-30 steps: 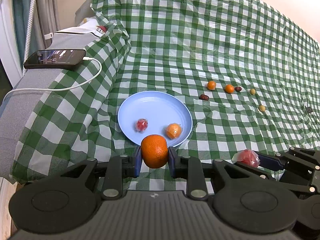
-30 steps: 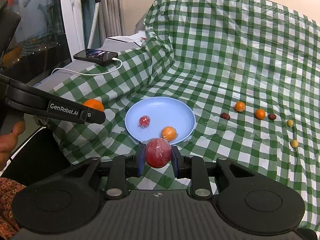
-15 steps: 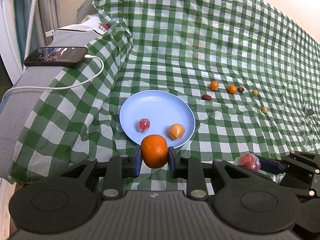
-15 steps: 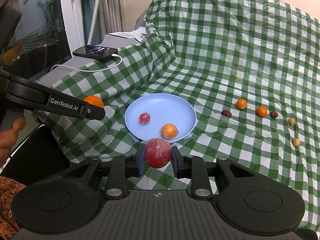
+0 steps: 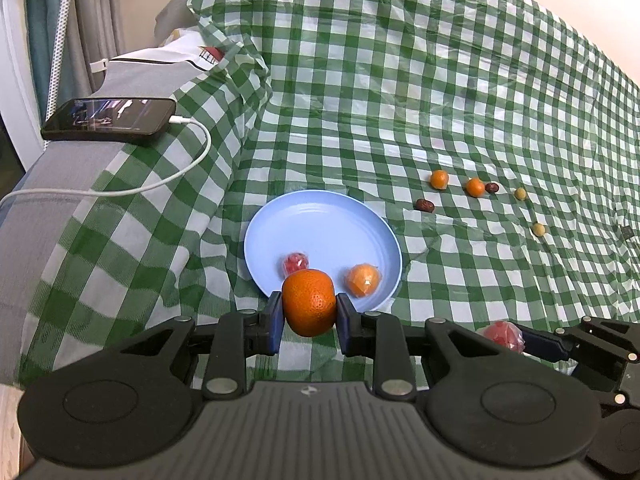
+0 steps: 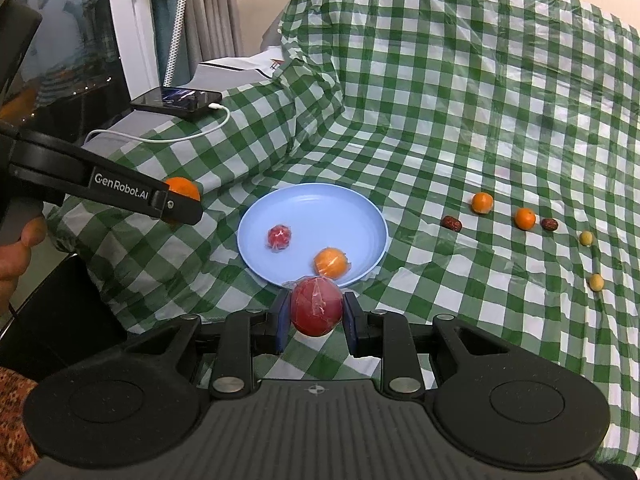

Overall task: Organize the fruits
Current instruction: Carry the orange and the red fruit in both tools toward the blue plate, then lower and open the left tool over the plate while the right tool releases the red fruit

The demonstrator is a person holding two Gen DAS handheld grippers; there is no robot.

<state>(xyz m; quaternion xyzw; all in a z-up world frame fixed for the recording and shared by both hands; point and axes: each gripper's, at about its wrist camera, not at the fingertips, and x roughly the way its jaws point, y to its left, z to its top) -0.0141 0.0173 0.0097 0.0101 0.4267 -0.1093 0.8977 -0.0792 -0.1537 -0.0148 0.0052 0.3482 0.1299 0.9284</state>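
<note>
A home living room: a sofa draped in a green checked cloth [image 5: 400, 80], curtains [image 6: 208, 12] far left, a charging phone [image 5: 108, 120] on the armrest.

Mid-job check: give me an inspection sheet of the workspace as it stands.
Surface: green checked cloth, wrinkled.
Job's things: blue plate holds a wrapped red fruit and a wrapped orange fruit; six small fruits lie loose on the cloth to the right.
Clutter: phone on the grey ledge.
Grippers: left gripper shut on orange; right gripper shut on red fruit.
Cables: white charging cable plugged into phone.
Surroundings: curtain, wall.
</note>
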